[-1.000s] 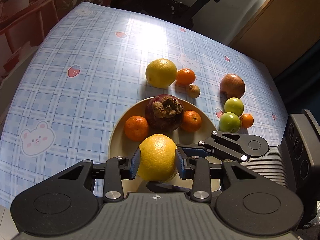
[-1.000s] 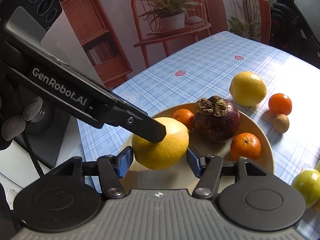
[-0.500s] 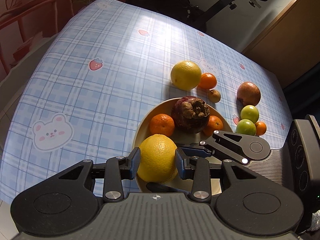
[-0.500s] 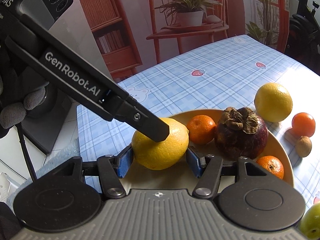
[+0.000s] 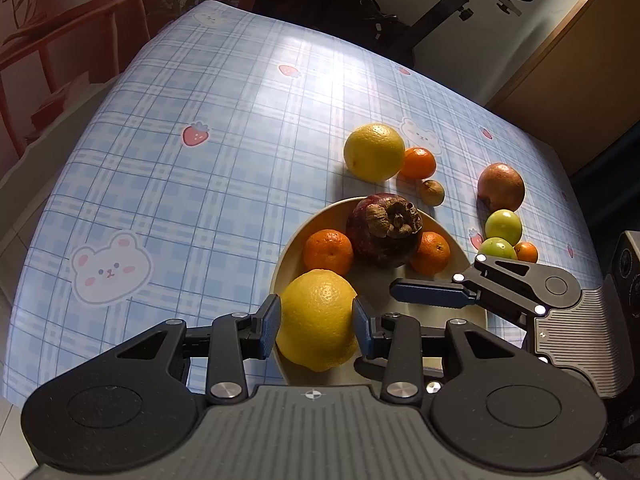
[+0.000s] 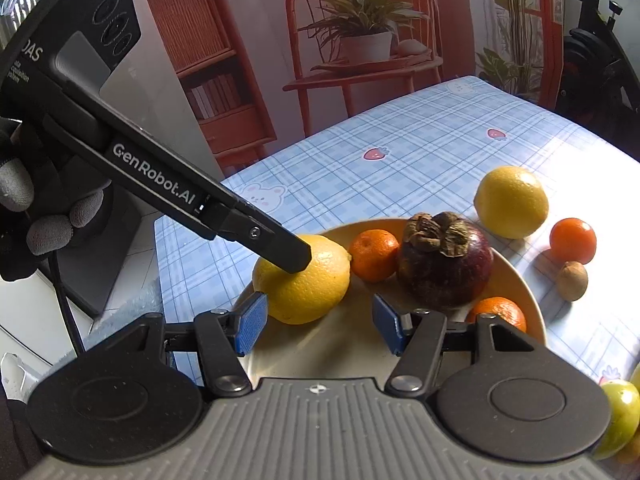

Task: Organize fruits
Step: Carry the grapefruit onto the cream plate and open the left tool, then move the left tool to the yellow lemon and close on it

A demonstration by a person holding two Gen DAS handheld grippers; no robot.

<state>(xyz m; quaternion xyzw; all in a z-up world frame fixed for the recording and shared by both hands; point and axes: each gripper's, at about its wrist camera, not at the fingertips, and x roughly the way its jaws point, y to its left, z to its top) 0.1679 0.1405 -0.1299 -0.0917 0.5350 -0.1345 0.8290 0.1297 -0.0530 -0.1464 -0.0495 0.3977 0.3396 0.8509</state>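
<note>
Yellow lemon (image 5: 320, 332) is down on the plate (image 5: 452, 312), pads of the left gripper (image 5: 316, 314) touching both sides, jaws just easing open. Right gripper (image 6: 318, 320) hangs open, empty, alongside. Beyond the fingertips, several fruits like the second lemon (image 5: 374, 152) wait on the tablecloth (image 5: 200, 200).

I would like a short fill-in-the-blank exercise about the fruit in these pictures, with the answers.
1. The left tool has a ____ lemon between its fingers.
2. The dark purple fruit sits on the ____.
3. On the plate lie ____ small oranges.
4. The right tool holds ____.

Answers: yellow; plate; two; nothing
</note>
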